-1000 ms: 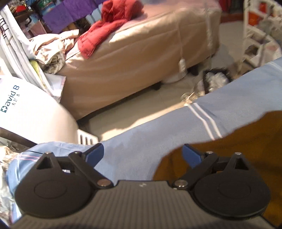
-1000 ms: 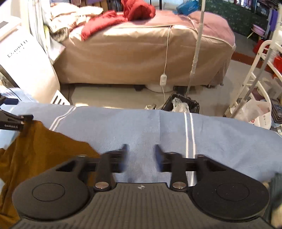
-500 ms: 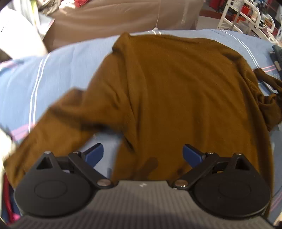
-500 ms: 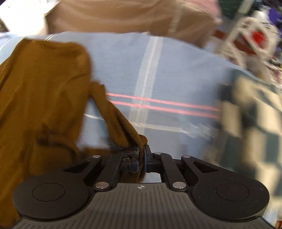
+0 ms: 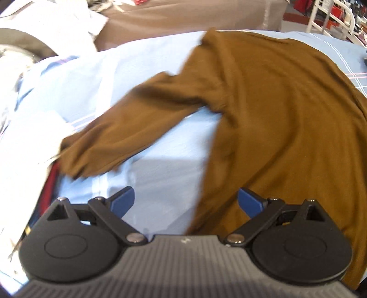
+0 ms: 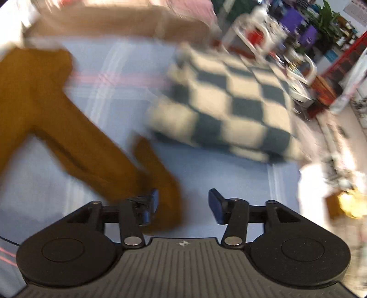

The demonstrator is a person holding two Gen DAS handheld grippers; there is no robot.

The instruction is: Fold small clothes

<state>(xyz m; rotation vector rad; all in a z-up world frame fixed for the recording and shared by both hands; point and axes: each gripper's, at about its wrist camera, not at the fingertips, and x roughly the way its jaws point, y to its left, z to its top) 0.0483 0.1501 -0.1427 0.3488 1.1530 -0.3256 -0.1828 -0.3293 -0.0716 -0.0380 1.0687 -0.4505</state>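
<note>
A brown long-sleeved shirt [image 5: 275,114] lies spread on the light blue sheet [image 5: 160,178], with one sleeve [image 5: 128,133] stretched out to the left. My left gripper [image 5: 185,200] hovers open over the shirt's near left edge, nothing between its blue fingers. In the blurred right wrist view the other sleeve [image 6: 80,142] runs down to my right gripper [image 6: 183,204], whose jaws are opening. The cuff lies loose by the left finger, not pressed.
A folded blue-and-cream checkered cloth [image 6: 224,107] lies on the sheet beyond the right gripper. A beige bed [image 5: 183,18] stands behind the sheet, white racks [image 6: 275,45] at the back right. White cloth or paper [image 5: 27,137] lies at the sheet's left edge.
The right gripper, shut on the sleeve cuff half a second ago, has opened and let it go while swinging right. The left gripper slid left along the shirt, still open.
</note>
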